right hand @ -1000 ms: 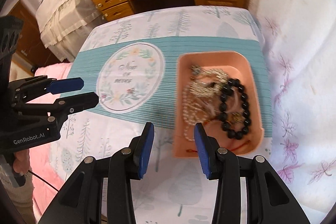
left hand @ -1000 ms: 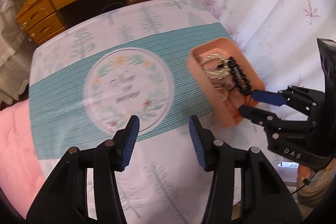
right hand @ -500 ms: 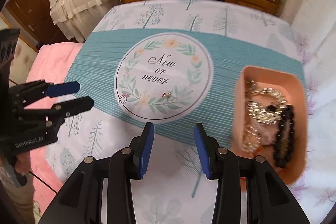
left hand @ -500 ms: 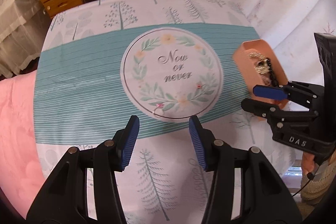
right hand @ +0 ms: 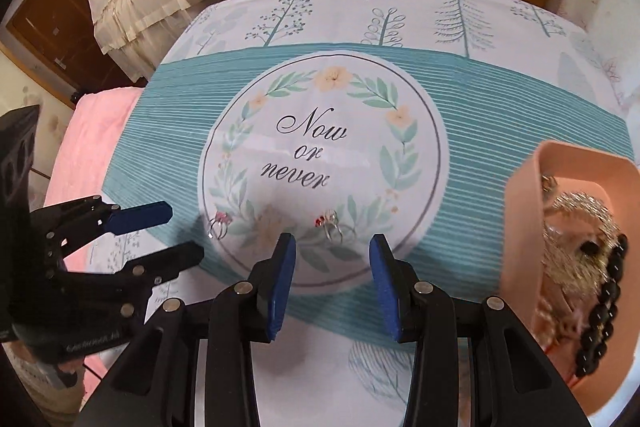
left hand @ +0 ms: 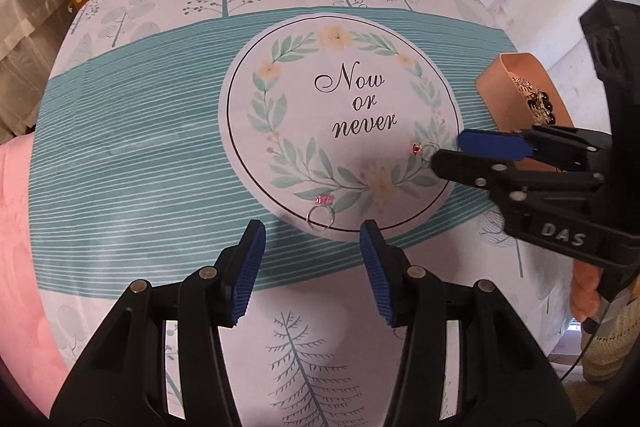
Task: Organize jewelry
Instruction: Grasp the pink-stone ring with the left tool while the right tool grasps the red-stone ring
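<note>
Hovering over cloth [left hand: 132, 155]: left gripper [left hand: 312, 259] jaws apart, empty, just above pink ring [left hand: 321, 211]; right gripper [right hand: 333, 269] likewise empty above red ring [right hand: 332, 225]. Tray [right hand: 520, 227] at right.

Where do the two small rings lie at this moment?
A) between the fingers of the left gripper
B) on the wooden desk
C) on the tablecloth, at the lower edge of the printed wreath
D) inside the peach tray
C: the pink-stone ring and the red-stone ring lie on the tablecloth, outside the peach tray and untouched by either gripper.
</note>
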`<action>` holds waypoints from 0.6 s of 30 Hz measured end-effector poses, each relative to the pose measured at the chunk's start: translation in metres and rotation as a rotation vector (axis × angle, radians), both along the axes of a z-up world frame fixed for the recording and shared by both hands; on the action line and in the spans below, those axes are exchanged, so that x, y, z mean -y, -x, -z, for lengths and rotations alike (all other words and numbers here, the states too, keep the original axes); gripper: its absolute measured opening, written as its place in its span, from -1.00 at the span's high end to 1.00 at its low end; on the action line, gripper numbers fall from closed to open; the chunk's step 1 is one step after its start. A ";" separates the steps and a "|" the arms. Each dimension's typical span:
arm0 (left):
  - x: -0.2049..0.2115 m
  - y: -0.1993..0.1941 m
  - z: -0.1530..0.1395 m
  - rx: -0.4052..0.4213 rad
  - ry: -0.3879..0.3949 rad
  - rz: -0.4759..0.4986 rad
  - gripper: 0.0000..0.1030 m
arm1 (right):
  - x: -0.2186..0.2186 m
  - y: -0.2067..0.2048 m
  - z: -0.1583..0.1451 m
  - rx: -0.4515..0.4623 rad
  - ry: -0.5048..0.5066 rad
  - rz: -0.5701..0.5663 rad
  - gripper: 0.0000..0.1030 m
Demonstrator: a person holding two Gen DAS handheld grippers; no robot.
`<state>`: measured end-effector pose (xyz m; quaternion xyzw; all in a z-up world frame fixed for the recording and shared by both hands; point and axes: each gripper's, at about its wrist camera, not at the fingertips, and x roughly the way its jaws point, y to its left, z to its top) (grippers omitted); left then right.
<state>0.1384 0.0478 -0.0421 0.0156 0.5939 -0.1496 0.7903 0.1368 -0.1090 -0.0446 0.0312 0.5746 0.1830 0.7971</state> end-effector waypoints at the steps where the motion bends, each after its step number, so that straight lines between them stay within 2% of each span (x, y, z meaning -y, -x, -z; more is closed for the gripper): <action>1: -0.001 -0.001 0.001 -0.002 0.002 0.000 0.11 | -0.003 -0.002 0.003 -0.003 0.002 -0.003 0.23; 7: -0.005 -0.003 0.003 -0.014 0.012 0.000 0.11 | -0.017 -0.010 0.018 -0.017 0.035 -0.021 0.53; 11: -0.006 -0.005 0.006 -0.024 0.010 -0.002 0.11 | -0.021 -0.010 0.017 -0.003 0.039 -0.028 0.84; 18: -0.001 -0.011 0.008 -0.048 0.010 -0.016 0.11 | -0.015 -0.006 0.010 0.016 0.020 0.002 0.93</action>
